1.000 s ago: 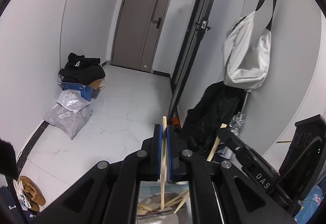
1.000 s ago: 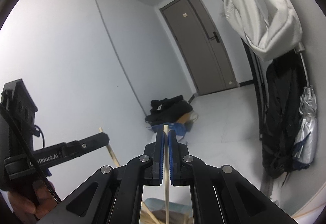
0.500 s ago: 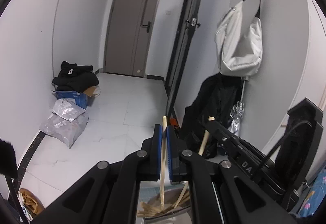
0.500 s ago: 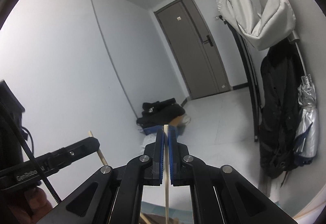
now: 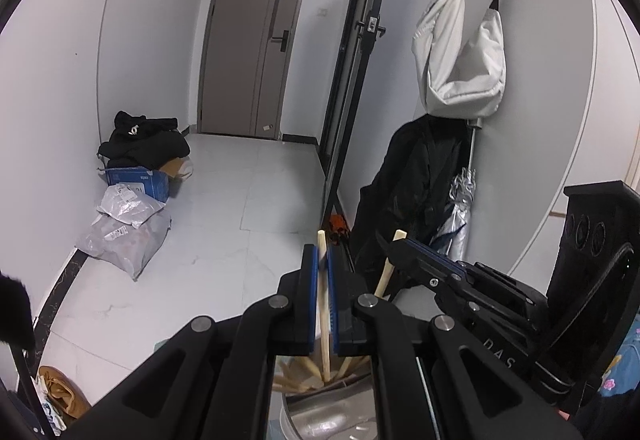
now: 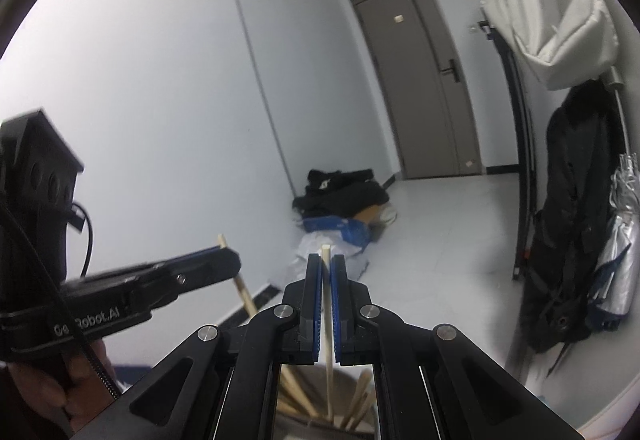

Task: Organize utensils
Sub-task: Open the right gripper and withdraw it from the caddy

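In the left wrist view, the left tongs [image 5: 323, 260] sit at lower centre, their blue-padded black fingers closed tight on a pale wooden chopstick [image 5: 322, 304] that stands nearly upright between the pads, its top poking just above the fingertips. Its lower end reaches down into a shiny round metal container [image 5: 320, 416] at the bottom edge, where several more wooden chopsticks [image 5: 296, 380] lie fanned inside. To the right, the right tongs [image 5: 404, 246] come in from the lower right, clamped on a second pale wooden chopstick [image 5: 386, 276] that leans to the right. Behind lie a white tiled floor [image 5: 248, 208], a grey-brown door [image 5: 256, 52] at upper centre, a white bag [image 5: 460, 52] hanging at upper right and a black heap of clothing [image 5: 144, 140] at left. In the right wrist view, the right tongs [image 6: 327, 264] at lower centre are likewise pressed shut on their thin chopstick [image 6: 328, 320], which runs upright down into the metal container [image 6: 304, 430] at the bottom edge, among other sticks. At left, the left tongs [image 6: 230, 260] reach in from the left edge, gripping their slanted chopstick [image 6: 244, 288], with a hand [image 6: 52, 392] blurred at lower left.
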Action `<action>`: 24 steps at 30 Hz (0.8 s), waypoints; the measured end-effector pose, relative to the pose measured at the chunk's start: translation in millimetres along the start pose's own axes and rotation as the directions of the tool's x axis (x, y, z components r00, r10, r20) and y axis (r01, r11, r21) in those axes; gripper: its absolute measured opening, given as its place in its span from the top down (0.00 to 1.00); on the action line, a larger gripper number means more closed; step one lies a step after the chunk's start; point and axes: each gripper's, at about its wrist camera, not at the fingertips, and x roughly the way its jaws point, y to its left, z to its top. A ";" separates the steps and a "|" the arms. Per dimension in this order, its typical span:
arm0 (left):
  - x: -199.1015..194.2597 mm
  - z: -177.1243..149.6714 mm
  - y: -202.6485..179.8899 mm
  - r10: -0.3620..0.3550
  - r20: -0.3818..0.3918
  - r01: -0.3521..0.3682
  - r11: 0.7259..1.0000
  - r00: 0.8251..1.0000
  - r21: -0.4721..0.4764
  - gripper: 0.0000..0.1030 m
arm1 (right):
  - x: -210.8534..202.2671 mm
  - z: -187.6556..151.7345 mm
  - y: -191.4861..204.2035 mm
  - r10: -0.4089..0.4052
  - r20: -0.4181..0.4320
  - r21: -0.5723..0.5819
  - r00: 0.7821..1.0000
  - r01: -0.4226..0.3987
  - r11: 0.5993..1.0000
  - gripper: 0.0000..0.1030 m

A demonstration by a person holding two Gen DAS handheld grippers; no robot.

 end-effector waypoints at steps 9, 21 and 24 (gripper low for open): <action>7.6 -18.2 1.8 -0.010 -0.086 0.010 1.000 0.996 0.002 0.98 | -0.3 -16.4 4.6 0.024 -0.093 -0.042 0.995 -0.028 0.999 0.96; 2.0 -37.5 -1.2 -0.022 -0.170 0.021 1.000 0.985 -0.008 0.98 | -4.9 -44.0 14.0 0.021 -0.223 -0.071 0.974 -0.038 0.997 0.93; -4.1 -35.7 -2.9 -0.007 -0.173 0.003 1.000 0.985 -0.023 0.98 | -10.0 -47.3 16.1 0.022 -0.243 -0.063 0.970 -0.038 0.997 0.93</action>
